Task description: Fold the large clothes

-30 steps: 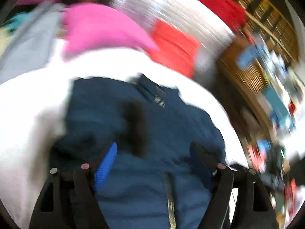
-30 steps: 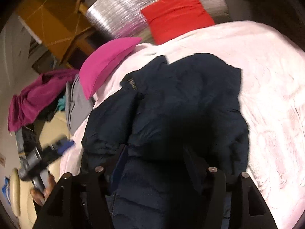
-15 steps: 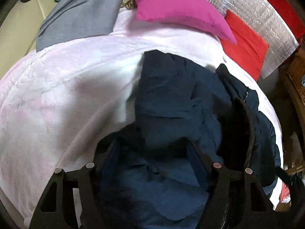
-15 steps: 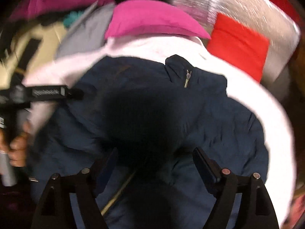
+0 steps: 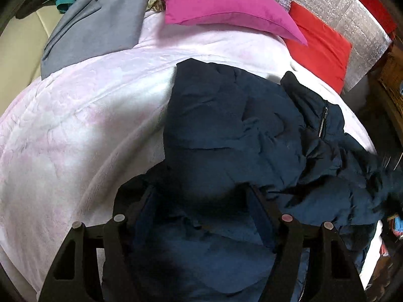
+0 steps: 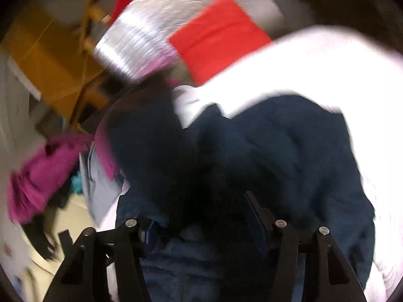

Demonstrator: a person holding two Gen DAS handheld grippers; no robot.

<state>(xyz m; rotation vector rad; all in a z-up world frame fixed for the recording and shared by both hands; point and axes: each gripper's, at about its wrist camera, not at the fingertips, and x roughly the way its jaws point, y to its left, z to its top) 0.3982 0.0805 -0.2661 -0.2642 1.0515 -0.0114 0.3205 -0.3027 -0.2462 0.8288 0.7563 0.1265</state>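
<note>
The navy puffer jacket lies crumpled on the bed's pale pink blanket, bunched between the spread fingers of both left gripper and right gripper.

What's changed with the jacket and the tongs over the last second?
The jacket went from lying open, zipper up, to having its left side folded across the middle. Both tongs, left and right, are open over it, as before. The pink pillow stayed put.
</note>
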